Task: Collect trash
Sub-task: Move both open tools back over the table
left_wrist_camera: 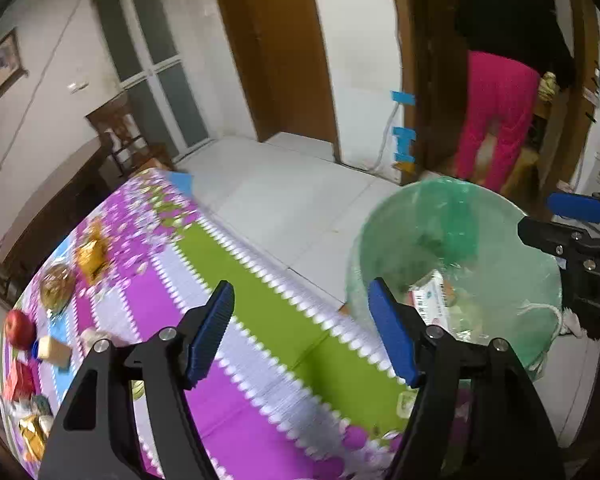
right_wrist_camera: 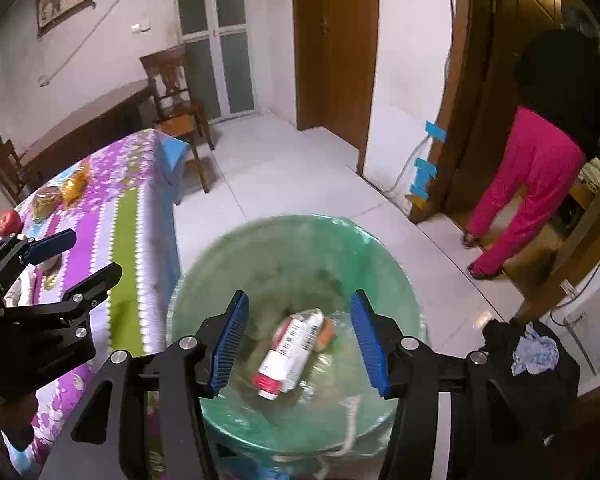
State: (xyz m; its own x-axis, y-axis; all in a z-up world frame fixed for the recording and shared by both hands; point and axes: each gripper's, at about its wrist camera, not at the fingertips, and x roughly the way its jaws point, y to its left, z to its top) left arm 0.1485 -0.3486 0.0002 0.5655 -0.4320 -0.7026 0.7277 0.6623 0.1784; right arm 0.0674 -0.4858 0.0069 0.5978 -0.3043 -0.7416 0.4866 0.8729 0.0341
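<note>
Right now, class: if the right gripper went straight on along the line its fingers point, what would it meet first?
Probably the white bottle with the red cap lying inside the green-lined trash bin. The right gripper hangs open over the bin's mouth, nothing between its fingers. Depth is unclear, so the liner could come first.

My right claw [right_wrist_camera: 298, 342], matt black plastic with ribbed blue rubbery pads [right_wrist_camera: 230, 344] and shiny metal screws, hangs above a bin [right_wrist_camera: 204, 292] lined with thin, glossy, translucent green plastic film. Inside lies a smooth plastic bottle [right_wrist_camera: 290, 354] with a paper label. A printed cloth [right_wrist_camera: 132, 220] covers the counter; the floor tiles [right_wrist_camera: 284, 176] gleam.
</note>
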